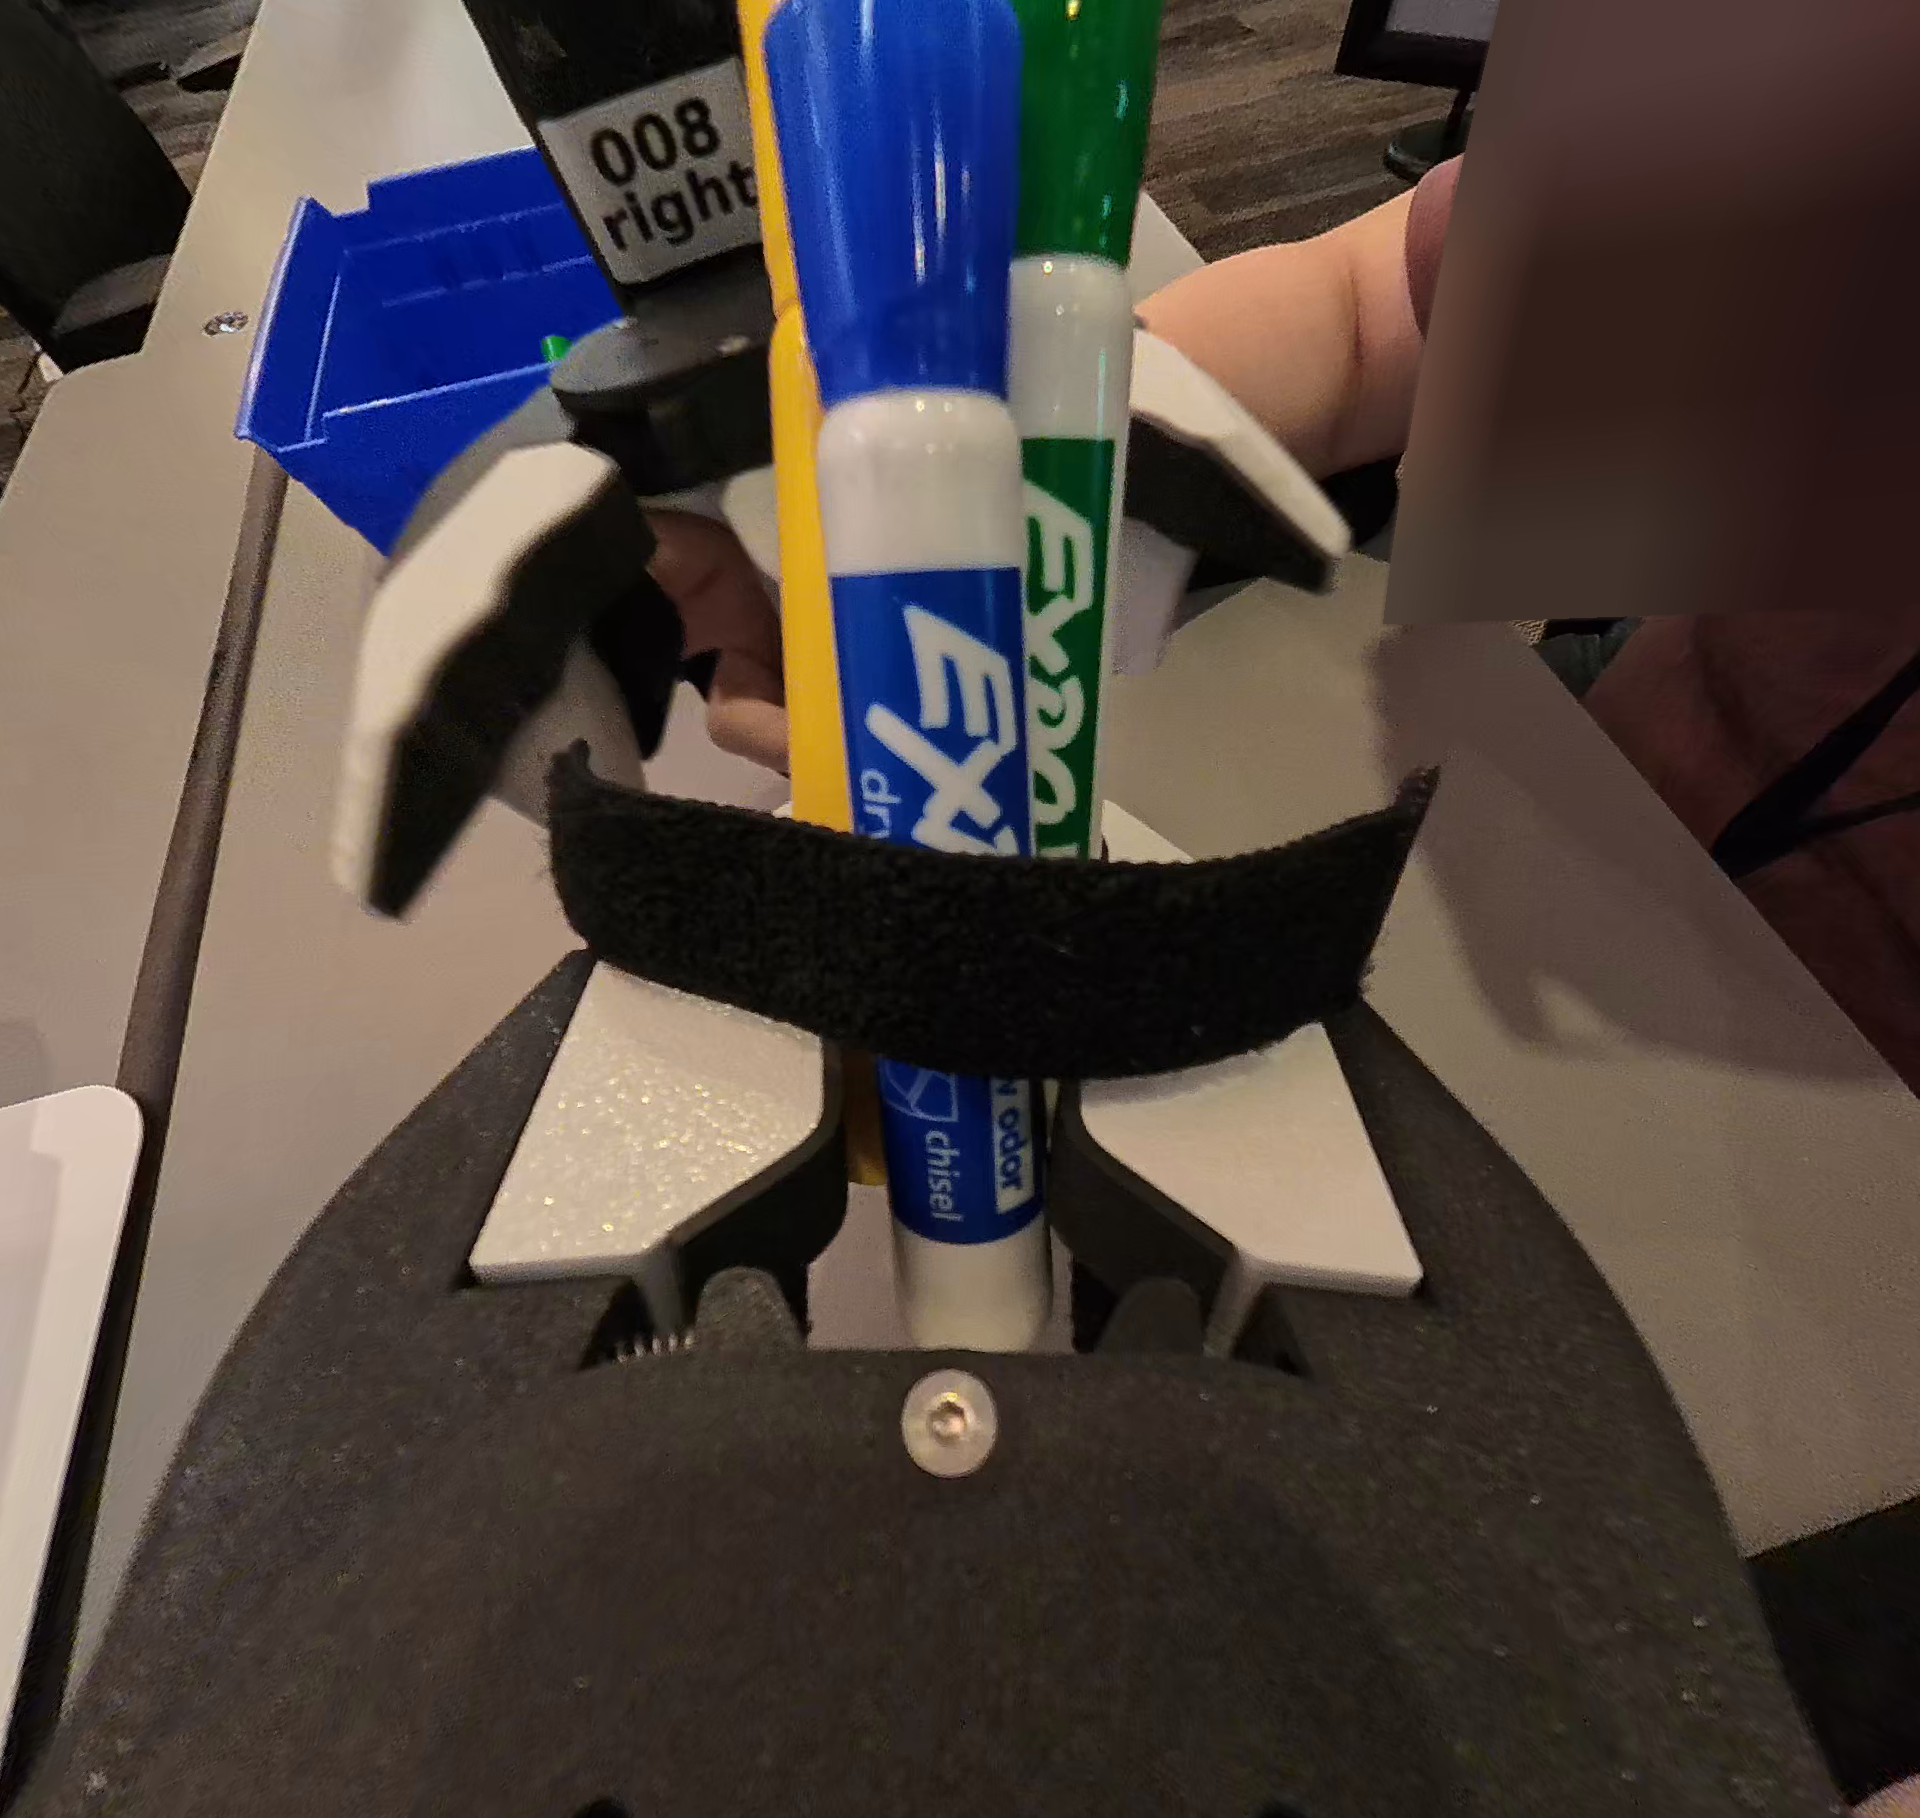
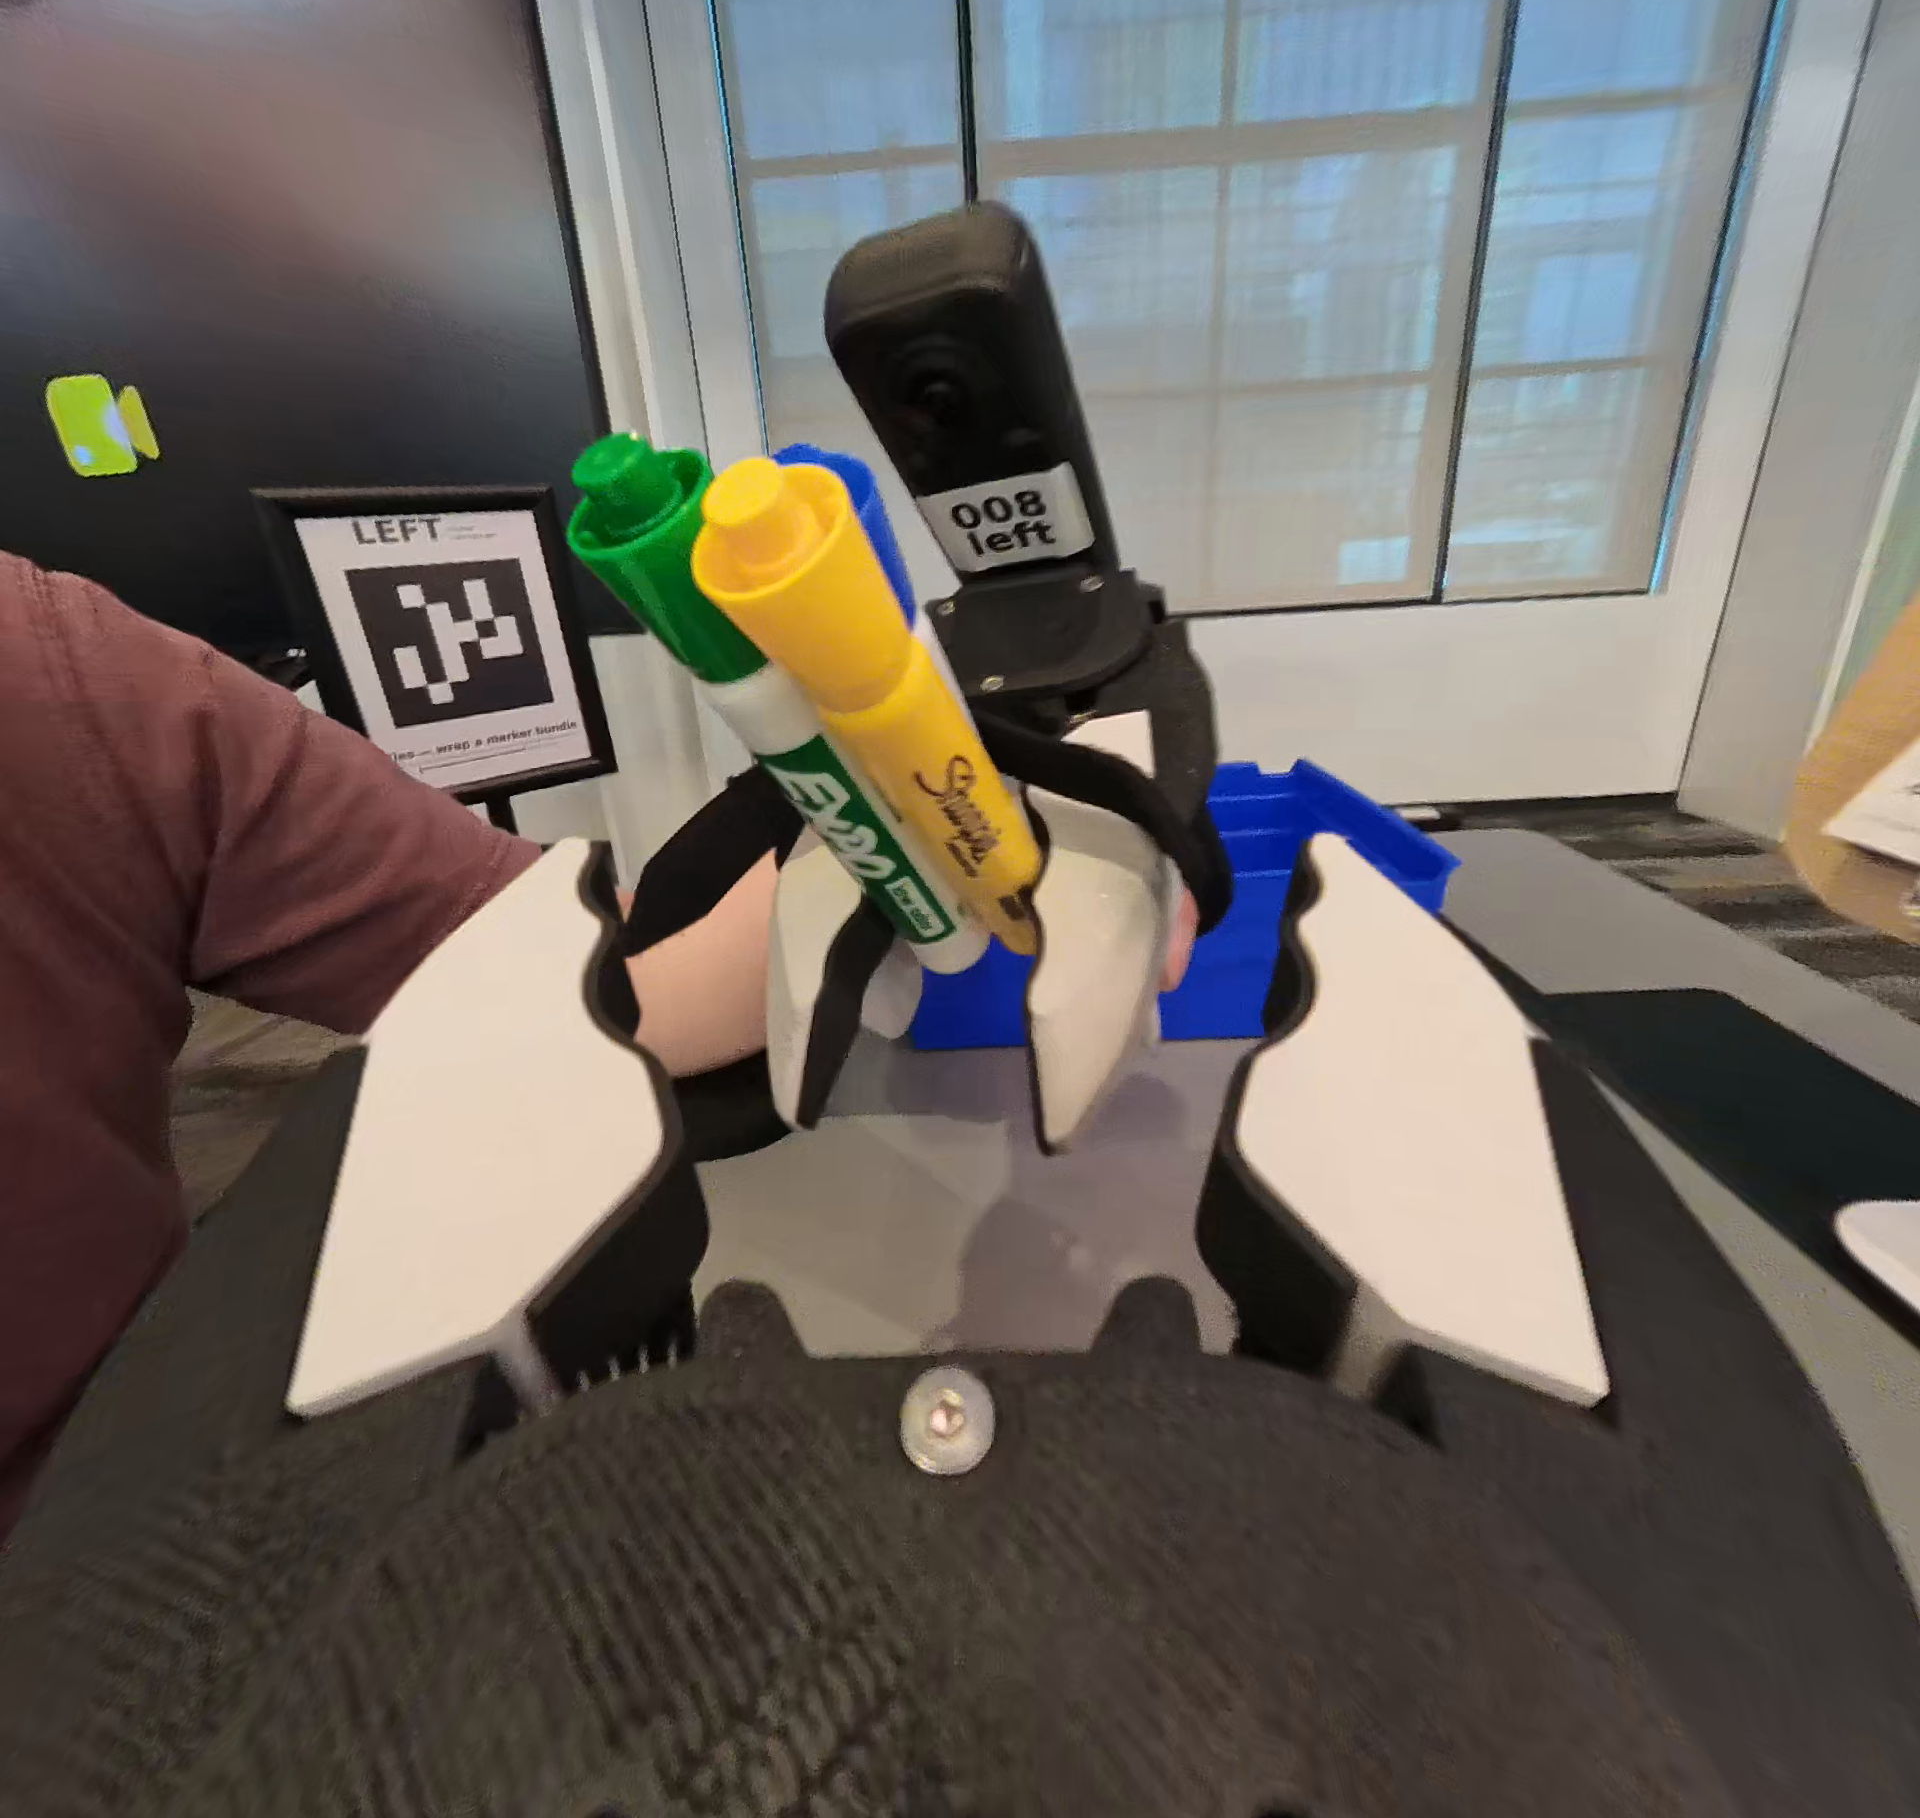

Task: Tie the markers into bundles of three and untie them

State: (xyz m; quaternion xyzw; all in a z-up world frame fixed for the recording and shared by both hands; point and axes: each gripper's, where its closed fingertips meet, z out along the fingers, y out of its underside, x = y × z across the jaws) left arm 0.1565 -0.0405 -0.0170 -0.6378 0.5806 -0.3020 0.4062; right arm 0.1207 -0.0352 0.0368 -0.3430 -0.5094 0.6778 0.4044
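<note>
Left gripper (image 1: 951,1134) clamps the blue marker (image 1: 914,542), green marker (image 1: 1075,397) and yellow marker (image 1: 805,563) at frame centre, a black strap (image 1: 966,921) draped across them. Right gripper (image 2: 945,1093) gapes wide, empty, facing the bundle.

Blue marker (image 1: 914,625), green marker (image 1: 1075,480), yellow marker (image 2: 914,719), black fuzzy strap (image 1: 966,921), blue bin (image 1: 416,334), black-and-white checkered sign (image 2: 447,641).
</note>
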